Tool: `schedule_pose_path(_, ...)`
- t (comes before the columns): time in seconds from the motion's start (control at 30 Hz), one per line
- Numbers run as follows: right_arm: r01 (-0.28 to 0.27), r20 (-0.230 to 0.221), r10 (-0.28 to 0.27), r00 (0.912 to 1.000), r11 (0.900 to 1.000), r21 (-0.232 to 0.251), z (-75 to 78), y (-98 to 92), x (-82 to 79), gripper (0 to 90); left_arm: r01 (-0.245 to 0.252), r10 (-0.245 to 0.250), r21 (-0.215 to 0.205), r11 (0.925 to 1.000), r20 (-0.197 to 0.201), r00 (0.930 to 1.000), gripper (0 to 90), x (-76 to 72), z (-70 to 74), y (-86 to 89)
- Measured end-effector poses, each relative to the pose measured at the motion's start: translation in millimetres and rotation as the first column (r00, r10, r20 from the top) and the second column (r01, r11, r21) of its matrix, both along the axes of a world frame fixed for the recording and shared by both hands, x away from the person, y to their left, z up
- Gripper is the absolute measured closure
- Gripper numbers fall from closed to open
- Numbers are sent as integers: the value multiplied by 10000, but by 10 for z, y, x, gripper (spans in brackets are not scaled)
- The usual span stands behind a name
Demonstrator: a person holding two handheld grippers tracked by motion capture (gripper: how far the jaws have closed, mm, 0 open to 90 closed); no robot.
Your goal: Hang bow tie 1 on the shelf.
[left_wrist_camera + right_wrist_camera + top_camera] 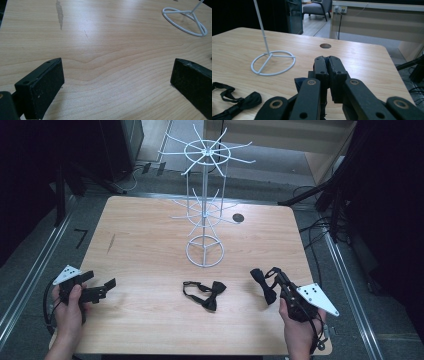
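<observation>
One bow tie in hand, none yet on the white wire display stand (205,205).

Right hand-held gripper (276,279), right of the stand's base, is clamped on a black fabric bow tie (262,284); a second black bow tie (205,294) lies before the base on the wooden table (150,245); left hand-held gripper (102,290) waits wide open, empty.

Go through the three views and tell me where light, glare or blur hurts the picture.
High view: table evenly lit, the surroundings fall to black, the thin white wire stand fades against the pale floor. Left gripper view: a soft sheen on the wood near the stand's base ring; the close jaws look grainy. Right gripper view: the near jaws are soft, and the loose bow tie is dark with little detail.
</observation>
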State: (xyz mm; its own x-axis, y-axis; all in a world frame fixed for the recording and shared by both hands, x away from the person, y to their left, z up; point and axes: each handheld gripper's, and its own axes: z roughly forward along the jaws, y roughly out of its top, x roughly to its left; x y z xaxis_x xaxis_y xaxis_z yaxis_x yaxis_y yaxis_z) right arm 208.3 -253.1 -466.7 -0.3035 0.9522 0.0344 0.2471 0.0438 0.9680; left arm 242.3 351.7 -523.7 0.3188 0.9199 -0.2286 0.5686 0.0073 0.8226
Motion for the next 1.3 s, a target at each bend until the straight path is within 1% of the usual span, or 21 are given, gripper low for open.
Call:
schedule_pose_path(0.17,-109,1,109,9999,9999,15,24,54,13,876,-2,2,-2,10000,-1,10000,0,0,0,1)
schedule_pose_path(0.33,-450,-29,450,9990,9990,32,76,147,26,875,-14,14,3,10000,3,10000,0,-1,0,0)
schedule_pose_path(0.37,-450,-29,450,9990,9990,32,76,147,26,875,-14,14,3,10000,3,10000,0,-1,0,0)
schedule_pose_path(0.5,-792,-125,791,9968,9968,-66,110,239,60,875,5,-5,1,10000,-19,10000,0,-6,0,-1)
schedule_pose_path(0.7,-1083,-224,1082,9939,9941,-59,130,357,99,875,-14,14,-27,10000,10,10000,0,-8,-1,-2)
schedule_pose_path(1.03,-1434,-30,1433,9897,9896,-68,201,502,148,875,-12,12,-61,10000,7,10000,0,-9,0,1)
schedule_pose_path(1.2,-1608,20,1607,9870,9870,48,230,589,184,875,-11,11,-76,10000,-12,10000,0,-10,1,3)
schedule_pose_path(1.3,-1663,46,1663,9861,9861,-13,234,611,197,875,-29,29,-96,10000,-9,10000,0,-10,1,3)
